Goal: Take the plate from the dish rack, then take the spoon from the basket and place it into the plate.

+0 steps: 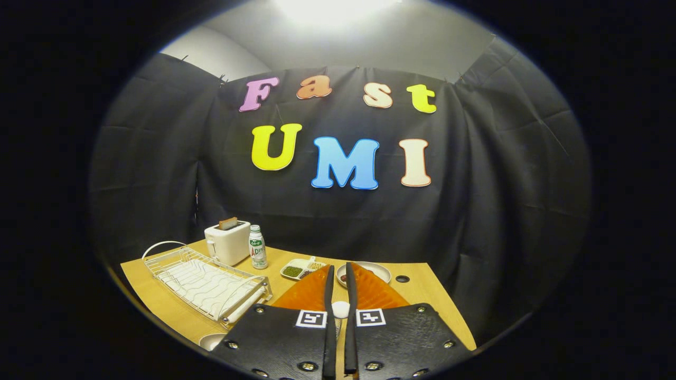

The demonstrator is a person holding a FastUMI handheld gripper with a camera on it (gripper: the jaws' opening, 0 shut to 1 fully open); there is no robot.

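My gripper (339,269) is held above the wooden table (158,295), and its fingers stand almost together. A small white piece (340,309), which looks like part of the spoon, is pinched between them near their base; the rest of it is hidden. The white wire dish rack (206,285) lies to the left of the fingers with nothing in it. A white rounded rim (213,341), apparently the plate, peeks out on the table just in front of the rack, beside the left finger's base.
A white toaster (228,241) with a slice in it and a small bottle (257,247) stand behind the rack. A divided dish of beans (300,269) and a white bowl (376,272) sit beyond the fingertips. The table's right edge (449,311) is close.
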